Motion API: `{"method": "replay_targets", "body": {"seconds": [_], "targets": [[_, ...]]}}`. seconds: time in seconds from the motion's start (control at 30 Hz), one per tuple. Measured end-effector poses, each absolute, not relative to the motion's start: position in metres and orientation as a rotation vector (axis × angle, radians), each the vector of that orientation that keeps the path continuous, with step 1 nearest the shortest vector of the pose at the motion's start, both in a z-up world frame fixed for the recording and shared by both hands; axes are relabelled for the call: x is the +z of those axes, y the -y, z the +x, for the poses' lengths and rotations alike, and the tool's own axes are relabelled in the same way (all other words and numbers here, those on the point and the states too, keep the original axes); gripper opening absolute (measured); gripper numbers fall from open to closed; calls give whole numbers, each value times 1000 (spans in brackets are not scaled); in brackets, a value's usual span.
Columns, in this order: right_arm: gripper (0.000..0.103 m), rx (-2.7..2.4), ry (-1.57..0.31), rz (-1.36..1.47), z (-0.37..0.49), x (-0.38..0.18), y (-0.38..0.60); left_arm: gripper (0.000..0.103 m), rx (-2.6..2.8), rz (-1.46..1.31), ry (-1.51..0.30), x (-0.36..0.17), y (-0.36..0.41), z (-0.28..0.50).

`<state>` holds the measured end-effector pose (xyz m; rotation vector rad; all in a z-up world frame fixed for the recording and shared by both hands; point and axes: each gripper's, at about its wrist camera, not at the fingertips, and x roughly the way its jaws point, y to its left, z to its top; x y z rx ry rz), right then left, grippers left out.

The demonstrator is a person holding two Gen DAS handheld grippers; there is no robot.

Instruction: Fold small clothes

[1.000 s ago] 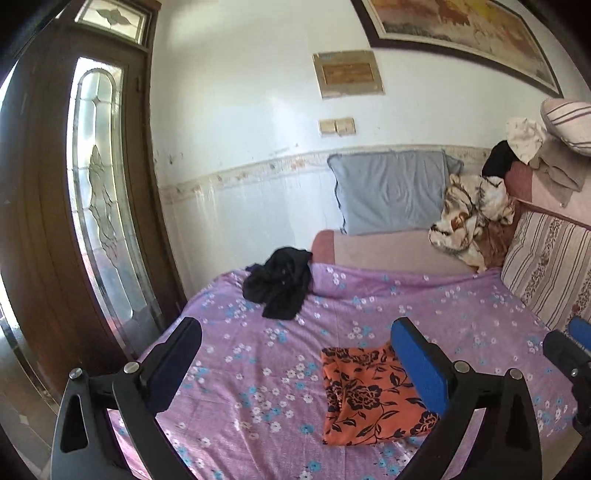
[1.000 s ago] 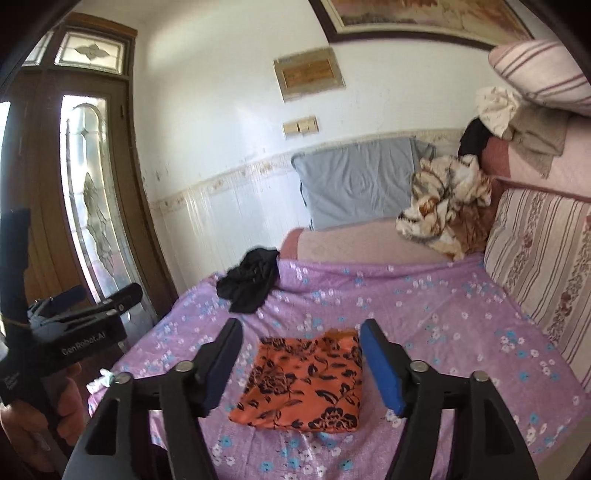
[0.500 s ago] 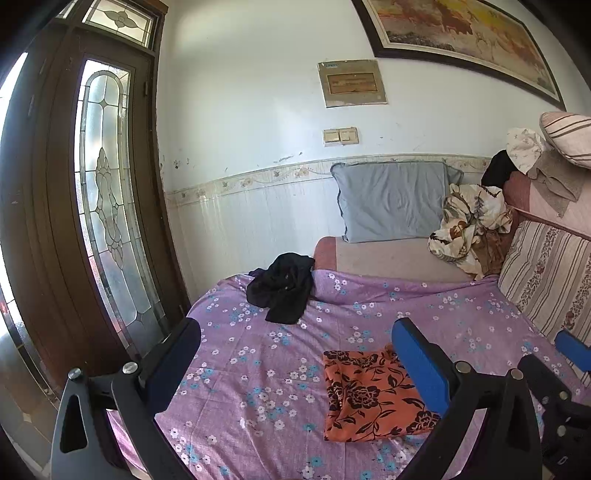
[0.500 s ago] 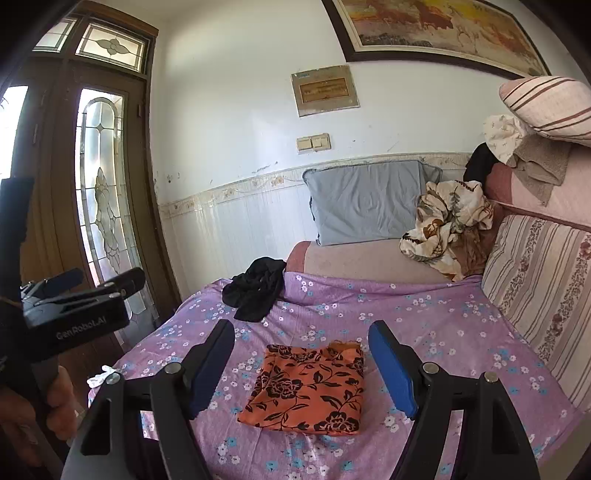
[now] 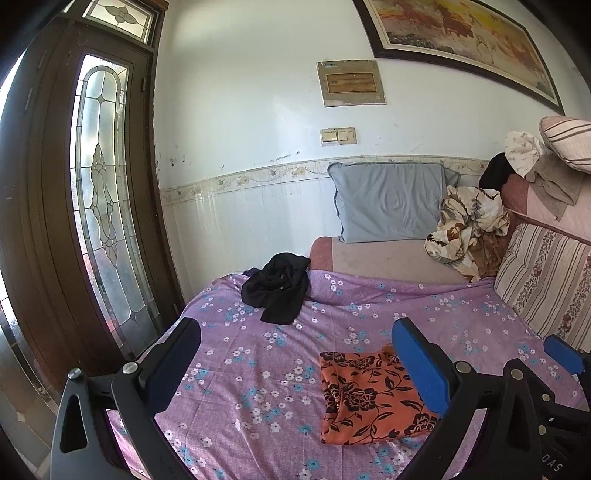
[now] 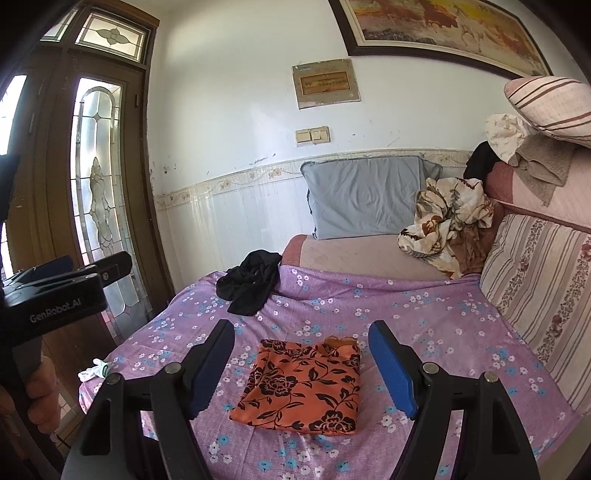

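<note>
Both grippers, left gripper (image 5: 295,365) and right gripper (image 6: 301,369), have pulled back wide open and empty, leaving the orange floral cloth (image 6: 303,387) folded, so the black garment (image 6: 251,282) seems next.

My hand-held gripper (image 5: 295,363) hides one corner of the orange cloth (image 5: 365,395); the painting (image 6: 443,29) is cut off at the top.

I see a white wall (image 6: 229,110) with a large framed painting (image 6: 443,26) and a double switch (image 6: 312,136). On the left stands a dark wooden door (image 5: 55,206) with patterned glass, daylight coming through. A grey pillow (image 6: 364,195) leans against the wall.
</note>
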<state>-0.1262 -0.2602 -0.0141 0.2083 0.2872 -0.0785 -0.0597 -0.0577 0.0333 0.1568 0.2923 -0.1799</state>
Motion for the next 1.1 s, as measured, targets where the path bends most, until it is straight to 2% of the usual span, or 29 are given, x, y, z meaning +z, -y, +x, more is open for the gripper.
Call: {"method": "replay_targets", "body": {"seconds": [1.1], "targets": [[78,-118,-272,151,-118,-7,248,103,-219,112,-312,30,48,-50]]}}
